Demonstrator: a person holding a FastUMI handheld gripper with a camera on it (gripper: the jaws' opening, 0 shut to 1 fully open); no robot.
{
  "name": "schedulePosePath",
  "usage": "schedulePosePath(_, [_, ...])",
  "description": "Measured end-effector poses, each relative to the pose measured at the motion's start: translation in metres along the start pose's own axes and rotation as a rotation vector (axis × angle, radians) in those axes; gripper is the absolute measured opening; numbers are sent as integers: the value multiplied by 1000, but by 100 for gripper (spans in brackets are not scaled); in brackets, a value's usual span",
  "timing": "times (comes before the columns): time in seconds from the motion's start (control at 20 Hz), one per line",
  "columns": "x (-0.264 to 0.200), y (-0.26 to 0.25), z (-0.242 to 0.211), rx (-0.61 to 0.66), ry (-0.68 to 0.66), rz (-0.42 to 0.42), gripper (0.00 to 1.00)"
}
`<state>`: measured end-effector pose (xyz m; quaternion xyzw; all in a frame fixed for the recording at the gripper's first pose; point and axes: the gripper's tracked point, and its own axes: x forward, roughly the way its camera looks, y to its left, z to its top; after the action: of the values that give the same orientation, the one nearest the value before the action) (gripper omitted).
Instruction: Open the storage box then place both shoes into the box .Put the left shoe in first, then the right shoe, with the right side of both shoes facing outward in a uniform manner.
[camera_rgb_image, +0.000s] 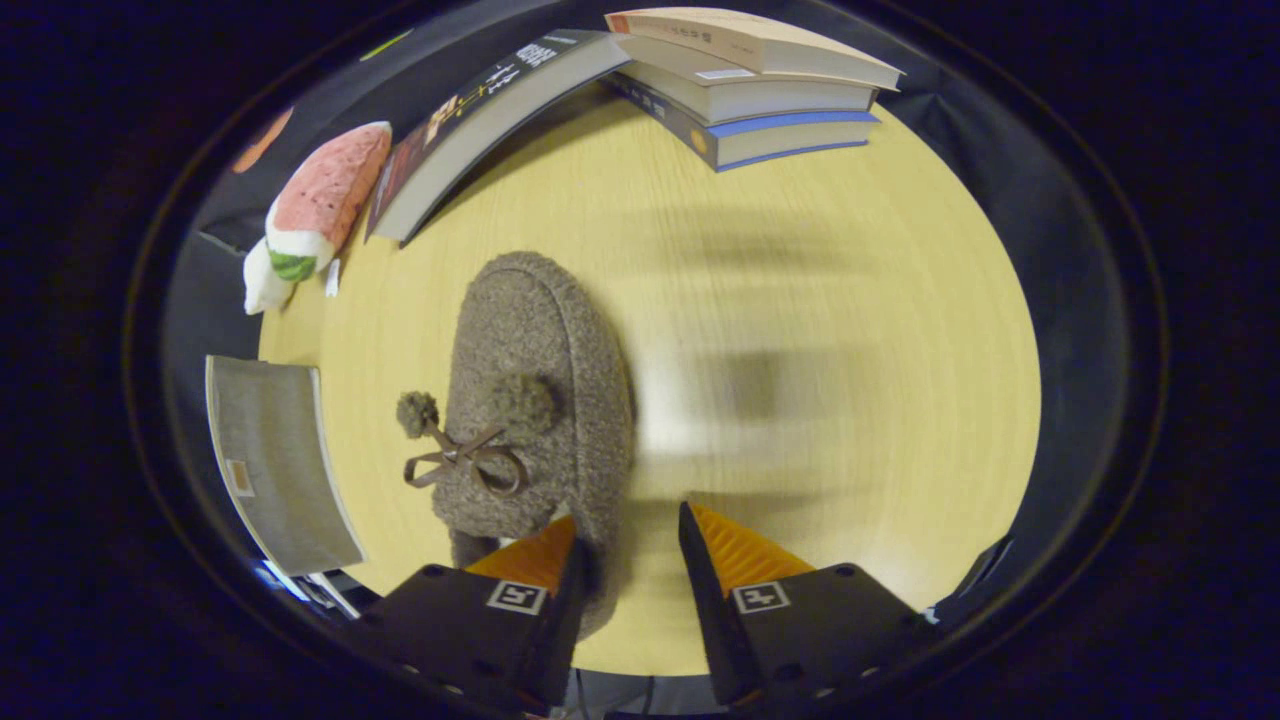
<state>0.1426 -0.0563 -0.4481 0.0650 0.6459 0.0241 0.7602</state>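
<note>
Item: slipper, fuzzy, grey-brown, with a bow and two pompoms on the upper. It lies flat on the wooden counter. Its long axis runs away from you, almost in line with the fingers, toe end far and heel end near.

Item: your gripper. The fingers stand apart with a clear gap between them. The slipper's near end sits at the left finger and laps partly into the gap; the right finger is over bare counter, apart from the slipper. Nothing is pinched between them. Whether the left finger touches the fleece cannot be told.

Relation to mind: the slipper lies ahead and to the left of the gap's centre line. A grasp on the heel looks to call for a shift leftward, so that both fingers straddle the rim.

Other stock: a stack of books at the far side of the counter, a single book lying aslant beside it, a plush toy at the far left edge, and a grey booklet to the left of the slipper.

Whether this is the left or right shoe cannot be told.
</note>
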Motion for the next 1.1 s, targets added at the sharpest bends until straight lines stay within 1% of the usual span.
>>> schedulePosePath(0.05, [0,5,0,-10,-7,2,27])
schedulePosePath(0.1, [0,4,0,-10,-6,-15,15])
schedulePosePath(0.2, [4,4,-2,15,16,-28,4])
schedulePosePath(0.25, [-3,5,-1,15,22,-37,4])
schedulePosePath(0.3, [-6,4,-2,15,22,-49,1])
schedulePosePath(0.4, [-16,3,-5,36,17,-64,0])
schedulePosePath(0.6, [-60,24,-14,70,6,-8,0])
schedulePosePath(0.8, [-116,46,-15,41,-64,-7,0])
schedulePosePath(0.9, [-143,67,-15,25,-100,3,0])
schedulePosePath(1.1, [-188,120,-17,-54,-158,1,0])
